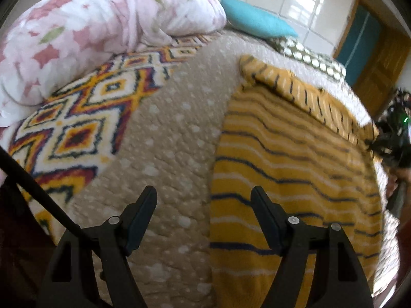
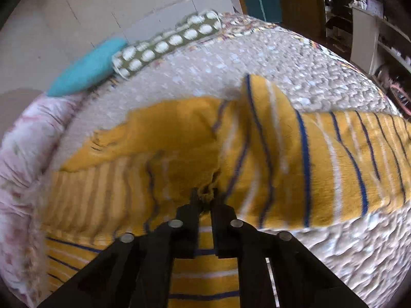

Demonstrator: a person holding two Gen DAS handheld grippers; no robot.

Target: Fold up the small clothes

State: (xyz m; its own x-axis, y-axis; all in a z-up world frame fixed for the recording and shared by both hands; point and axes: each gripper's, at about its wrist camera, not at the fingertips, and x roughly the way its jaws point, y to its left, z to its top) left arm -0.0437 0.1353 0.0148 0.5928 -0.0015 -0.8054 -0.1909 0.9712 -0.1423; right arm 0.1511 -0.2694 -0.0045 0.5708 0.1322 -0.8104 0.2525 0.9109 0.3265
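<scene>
Left gripper (image 1: 204,197): jaws wide apart, holding nothing, hovering over beige quilt (image 1: 164,154) at left edge of yellow striped garment (image 1: 287,169). Right gripper (image 2: 204,197): jaws narrow, pinching bunched fold of garment (image 2: 179,138), fabric lifted and doubled over itself. Garment spread across middle of bed. Beyond: patterned blanket (image 1: 77,118), floral duvet (image 1: 90,30) along left side. Far edge by wall: teal pillow (image 1: 257,19), green dotted cushion (image 2: 167,43).

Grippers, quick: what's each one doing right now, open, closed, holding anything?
Left gripper: open, empty, above the bed cover.
Right gripper: closed, pinching a fold of the yellow striped garment.
</scene>
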